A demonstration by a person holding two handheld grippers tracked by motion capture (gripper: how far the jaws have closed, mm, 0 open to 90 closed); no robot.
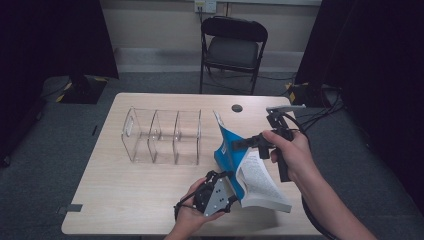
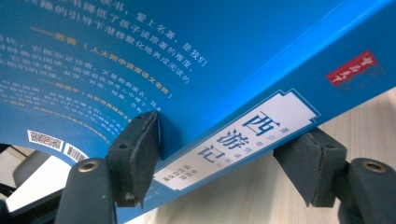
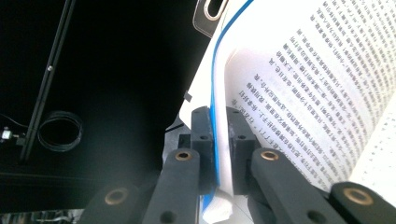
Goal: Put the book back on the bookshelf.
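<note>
Your right hand-held gripper [image 3: 218, 140] is clamped on the book's [image 1: 227, 150] cover; left hand-held gripper [image 2: 224, 158], jaws apart, should pinch the spine squarely.

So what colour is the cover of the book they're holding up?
Bright blue cover, with a white title label on the spine. The left gripper view shows it best.

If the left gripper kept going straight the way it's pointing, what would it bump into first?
Most likely the blue book. In the left gripper view its white-labelled spine lies between the pads of the left gripper, close ahead. One pad already seems to touch the cover; the other stands apart, though depth is hard to judge.
</note>
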